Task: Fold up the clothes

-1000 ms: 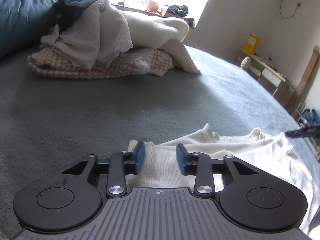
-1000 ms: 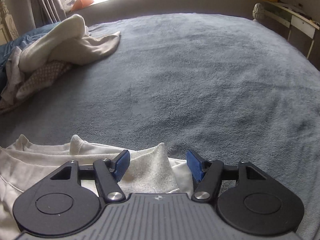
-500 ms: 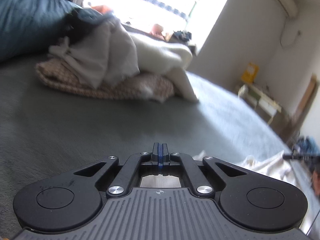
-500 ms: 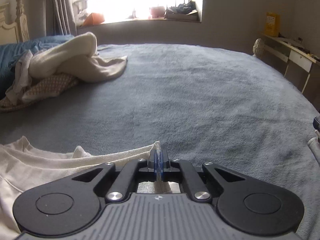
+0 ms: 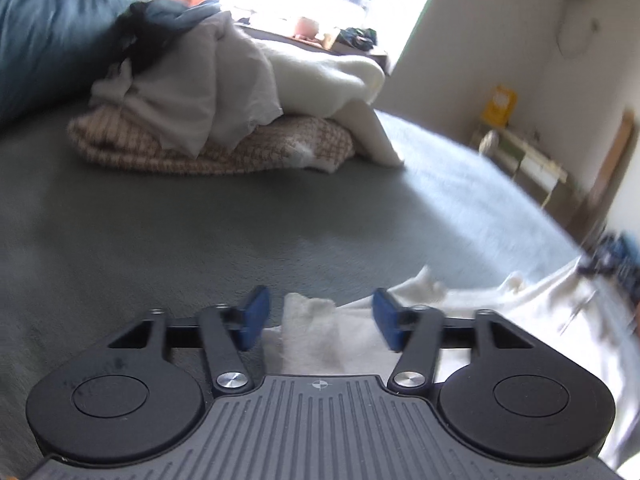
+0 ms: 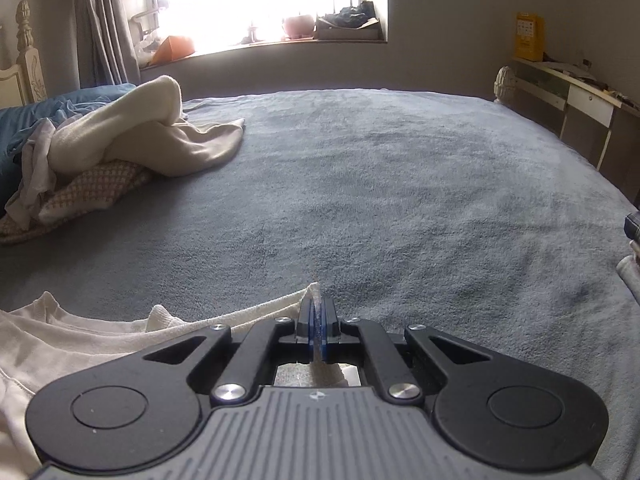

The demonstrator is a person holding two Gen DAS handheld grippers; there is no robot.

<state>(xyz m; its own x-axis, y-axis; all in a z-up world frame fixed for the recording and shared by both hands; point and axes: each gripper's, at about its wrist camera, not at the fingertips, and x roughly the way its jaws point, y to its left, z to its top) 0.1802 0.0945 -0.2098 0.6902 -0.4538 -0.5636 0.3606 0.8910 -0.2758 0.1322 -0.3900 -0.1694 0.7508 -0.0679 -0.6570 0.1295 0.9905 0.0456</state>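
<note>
The right gripper [image 6: 318, 322] had its blue pads pressed together on a ribbed edge of the cream garment [image 6: 100, 344], a thin peak of the fabric standing up just past the tips. From there the cloth ran off to the left in loose folds over the grey bedspread [image 6: 400, 184].

The left gripper [image 5: 320, 318] stood with its blue pads [image 5: 253, 316] wide apart, a rumpled corner of the same cream garment [image 5: 308, 328] lying between them without touching either pad. The rest of the garment spread away to the right across the bedspread [image 5: 160, 224], though that side of the left wrist view was blurred.

Farther back on the bed lay a pile of clothes [image 5: 224, 108]: a cream knit and a pale grey piece heaped on a beige checked item, with dark blue bedding [image 5: 44, 40] beside it at the left. Beyond the bed a bright window [image 6: 260, 0] lit the room, and a white desk [image 6: 576, 92] stood against the right wall.
</note>
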